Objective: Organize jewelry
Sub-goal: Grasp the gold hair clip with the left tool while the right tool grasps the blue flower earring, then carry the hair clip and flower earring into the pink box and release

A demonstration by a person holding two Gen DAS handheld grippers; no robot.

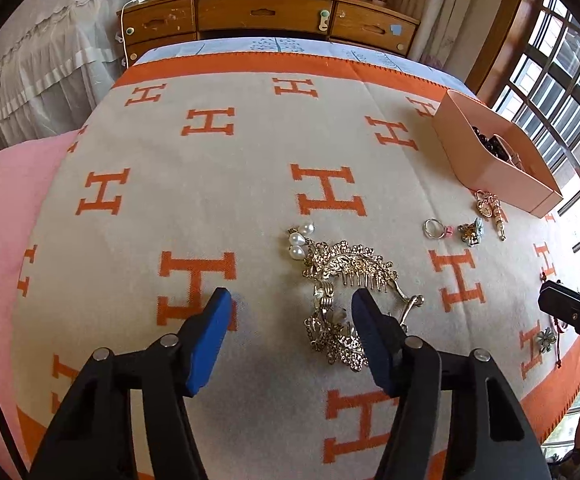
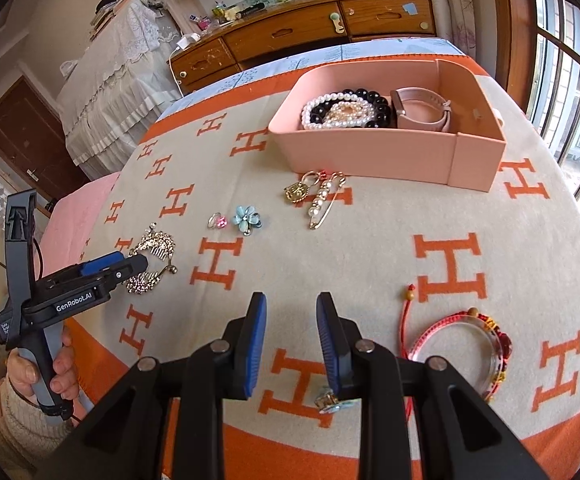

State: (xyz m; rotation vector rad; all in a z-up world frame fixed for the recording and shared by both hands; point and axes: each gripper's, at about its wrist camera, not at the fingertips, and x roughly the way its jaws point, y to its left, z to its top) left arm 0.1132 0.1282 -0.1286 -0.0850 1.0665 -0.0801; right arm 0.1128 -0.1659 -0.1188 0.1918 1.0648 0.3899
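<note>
My left gripper (image 1: 291, 295) hangs open low over the blanket. Its right finger overlaps a pile of gold rhinestone hair combs (image 1: 344, 268), and nothing is pressed between the pads. Pearl earrings (image 1: 300, 240) lie just beyond the pile. In the right wrist view, the left gripper (image 2: 135, 266) sits at the combs (image 2: 155, 242). My right gripper (image 2: 292, 300) is open with a narrow, empty gap. A small flower brooch (image 2: 328, 400) lies on the blanket under its right finger. A red string bracelet (image 2: 458, 344) lies to its right.
A pink box (image 2: 370, 152) at the back holds pearl and black bead bracelets (image 2: 346, 112) and a pink watch (image 2: 422, 114). In front of it lie a ring (image 2: 217, 220), a blue flower brooch (image 2: 246, 216), a gold charm (image 2: 298, 192) and a pearl pin (image 2: 326, 200). A wooden dresser (image 1: 265, 16) stands beyond the bed.
</note>
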